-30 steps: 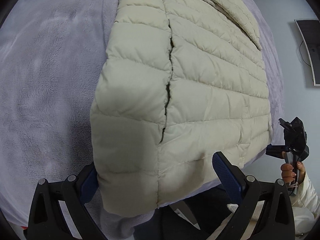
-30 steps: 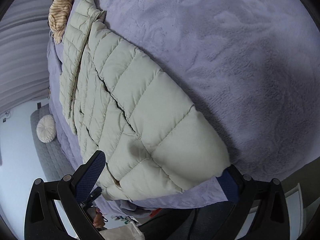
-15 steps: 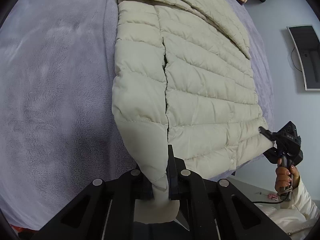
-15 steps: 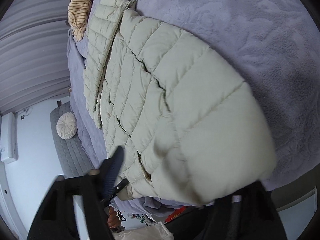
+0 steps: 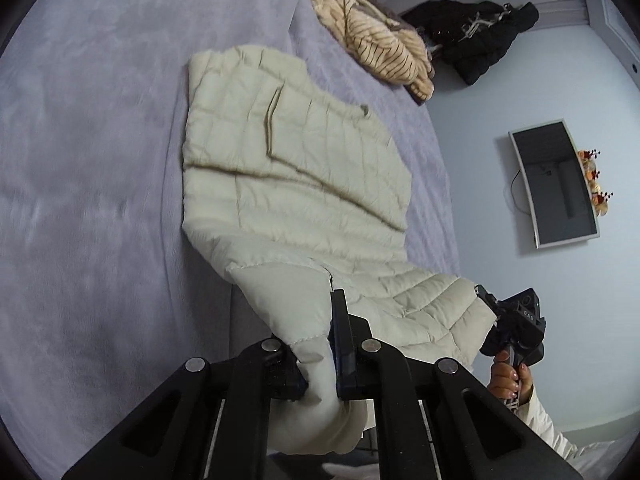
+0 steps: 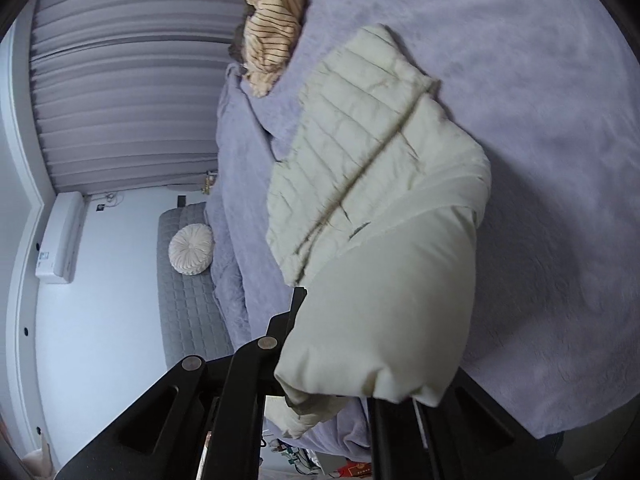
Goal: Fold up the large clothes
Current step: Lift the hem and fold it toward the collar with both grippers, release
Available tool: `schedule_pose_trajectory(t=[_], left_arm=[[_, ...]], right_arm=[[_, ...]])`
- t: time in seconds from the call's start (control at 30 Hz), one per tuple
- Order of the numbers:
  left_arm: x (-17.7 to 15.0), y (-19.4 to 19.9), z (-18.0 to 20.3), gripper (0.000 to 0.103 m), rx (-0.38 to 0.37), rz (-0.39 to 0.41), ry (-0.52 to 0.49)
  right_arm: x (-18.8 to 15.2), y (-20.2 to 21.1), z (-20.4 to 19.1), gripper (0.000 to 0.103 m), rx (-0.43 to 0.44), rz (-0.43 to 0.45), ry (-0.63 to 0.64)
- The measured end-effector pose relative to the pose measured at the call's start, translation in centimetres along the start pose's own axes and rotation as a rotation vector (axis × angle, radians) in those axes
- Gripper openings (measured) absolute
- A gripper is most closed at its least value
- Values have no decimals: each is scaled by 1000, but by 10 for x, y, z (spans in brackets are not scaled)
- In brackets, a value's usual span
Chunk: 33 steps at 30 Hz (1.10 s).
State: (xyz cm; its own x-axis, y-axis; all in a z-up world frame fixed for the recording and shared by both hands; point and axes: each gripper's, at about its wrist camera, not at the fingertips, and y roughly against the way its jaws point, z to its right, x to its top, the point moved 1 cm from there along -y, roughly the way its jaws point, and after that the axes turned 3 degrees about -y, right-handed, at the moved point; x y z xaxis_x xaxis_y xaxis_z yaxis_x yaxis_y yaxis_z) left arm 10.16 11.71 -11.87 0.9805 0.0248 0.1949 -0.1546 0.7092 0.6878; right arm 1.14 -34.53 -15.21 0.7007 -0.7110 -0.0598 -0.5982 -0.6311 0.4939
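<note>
A cream quilted puffer jacket [image 5: 300, 168] lies on the lilac bed blanket [image 5: 80, 160], its near hem raised off the bed. My left gripper [image 5: 320, 332] is shut on one hem corner, and the fabric bunches between its fingers. The right gripper [image 5: 508, 320], held by a hand, grips the other hem corner. In the right wrist view the jacket [image 6: 360, 140] drapes over my right gripper [image 6: 360, 344]. Its jaws are closing on the hem. Only its left finger [image 6: 296, 308] shows; the other is hidden under the padding.
A striped beige garment [image 5: 380, 48] and a black coat [image 5: 480, 36] lie at the bed's far end. A screen [image 5: 556, 184] hangs on the wall. Beside the bed stands a grey bench with a round cushion [image 6: 191, 250], below pleated curtains [image 6: 120, 80].
Both grippers went from open around the hem to closed on it. They then rose, lifting the jacket's lower edge off the bed.
</note>
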Motion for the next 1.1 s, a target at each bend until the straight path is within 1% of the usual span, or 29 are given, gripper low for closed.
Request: schedule_pose_trajectory(t=[0.1,0.2,0.3,0.4,0.5,0.6,0.73,0.83,0.87,0.9,0.93,0.97,1.0,1.03,1.07,1.1], left_arm=[[34,5,10,10,4,62,-24],[70,-1,17,10,52,103,-62],[108,-13,21,10,68,133,-74],[140,-26,16,10,90,148,-76],[163,-48,4,10,124,145,-65],[179,-72,-14,10,162,132,-54],[192,-105,-39,11,209,105,-46],[197,-121,-56,11,215,76,-5],[200,-125,-60,12,215,67,14],[201,-126,-62,22,231,62,24],[202,-125,-62,29,258,69,20],[201,-123,-60,43,280,82,13],[200,-120,-57,63,306,94,6],[200,-116,-52,72,336,110,-6],[199,-112,-47,85,372,133,-26],[199,-106,-41,86,407,160,-55]], right_arm=[[26,-8,-29,10,27,7,56],[55,-23,-53,10,36,4,106],[86,-41,-71,10,38,-1,144],[122,-65,-83,10,41,-4,157],[155,-91,-83,10,30,-13,151],[183,-122,-76,10,-1,-32,152],[211,-160,-57,10,-42,-51,140],[226,-183,-38,10,-71,-56,128],[230,-189,-33,14,-80,-54,125],[233,-193,-30,14,-89,-47,126],[235,-196,-29,14,-89,-44,129],[235,-197,-29,14,-92,-40,132],[236,-198,-31,21,-91,-37,137],[236,-197,-34,28,-87,-34,144],[236,-197,-37,51,-80,-32,152],[237,-195,-43,71,-71,-28,164]])
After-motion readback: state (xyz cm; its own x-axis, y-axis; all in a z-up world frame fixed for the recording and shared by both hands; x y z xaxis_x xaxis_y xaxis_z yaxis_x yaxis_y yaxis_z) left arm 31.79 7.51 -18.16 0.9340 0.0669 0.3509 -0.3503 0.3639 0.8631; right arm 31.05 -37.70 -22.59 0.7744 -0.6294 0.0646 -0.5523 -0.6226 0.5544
